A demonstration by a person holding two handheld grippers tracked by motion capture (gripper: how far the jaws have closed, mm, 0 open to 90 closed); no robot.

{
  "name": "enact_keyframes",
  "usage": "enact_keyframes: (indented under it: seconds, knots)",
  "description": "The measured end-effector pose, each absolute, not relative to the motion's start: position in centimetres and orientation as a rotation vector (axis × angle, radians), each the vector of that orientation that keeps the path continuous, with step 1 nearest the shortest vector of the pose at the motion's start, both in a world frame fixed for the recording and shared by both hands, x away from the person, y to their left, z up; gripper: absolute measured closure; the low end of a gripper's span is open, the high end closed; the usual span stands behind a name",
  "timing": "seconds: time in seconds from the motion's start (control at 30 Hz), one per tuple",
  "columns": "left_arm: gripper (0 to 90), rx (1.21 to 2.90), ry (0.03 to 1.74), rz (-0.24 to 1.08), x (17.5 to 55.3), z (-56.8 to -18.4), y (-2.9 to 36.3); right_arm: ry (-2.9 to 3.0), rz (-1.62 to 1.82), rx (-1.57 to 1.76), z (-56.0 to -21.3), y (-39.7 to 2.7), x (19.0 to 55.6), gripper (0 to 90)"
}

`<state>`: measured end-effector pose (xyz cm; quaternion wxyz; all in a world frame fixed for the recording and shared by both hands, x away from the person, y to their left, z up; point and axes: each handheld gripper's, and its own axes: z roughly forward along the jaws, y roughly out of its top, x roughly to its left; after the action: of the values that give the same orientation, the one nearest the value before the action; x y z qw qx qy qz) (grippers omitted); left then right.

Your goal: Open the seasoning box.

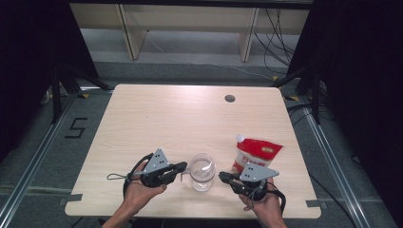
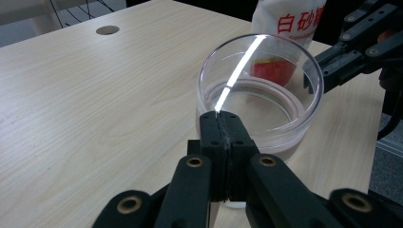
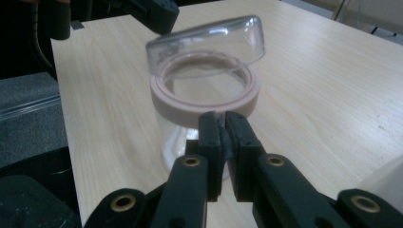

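Pale wood-grain tabletop (image 1: 157, 123) fills the space between black curtains, with a clear round glass jar (image 1: 202, 172) standing near its front edge, at about six o'clock from the small round grommet (image 1: 230, 98). The jar's pinkish seal ring (image 3: 204, 93) is seated at the mouth, and its clear domed lid (image 3: 209, 40) sits tilted above the ring, lifted on one side. The left gripper (image 1: 182, 167) is clenched on the jar's near rim at nine o'clock; its jaws meet with only the thin edge between them. The right gripper (image 1: 222, 176) sits at the jar's three o'clock, jaws drawn together just beside the seal ring — whether they pinch anything cannot be told. A white-and-red sugar pouch (image 1: 255, 153) stands just beyond the right gripper at one o'clock. The risk lies in the thin pinch: a pull from either side could tip the jar or let the rim slip free, and the tilted lid could slide off — or an outward swing of the right hand could knock the pouch over.
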<state>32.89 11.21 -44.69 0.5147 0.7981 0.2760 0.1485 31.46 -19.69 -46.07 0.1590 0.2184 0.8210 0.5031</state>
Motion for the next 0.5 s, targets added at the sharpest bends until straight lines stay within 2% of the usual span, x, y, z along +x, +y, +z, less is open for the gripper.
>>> enact_keyframes:
  seconds: [0.4, 0.5]
  knots:
    - [88.5, 1.91, 0.666, 0.354, 32.9, -44.7, 11.2, 2.331, 1.481, 0.611, -45.3, -18.6, 31.9, 90.0]
    - [86.2, 1.906, 0.684, 0.352, 32.8, -44.6, 11.3, 2.336, 1.483, 0.599, -45.1, -18.4, 31.9, 90.0]
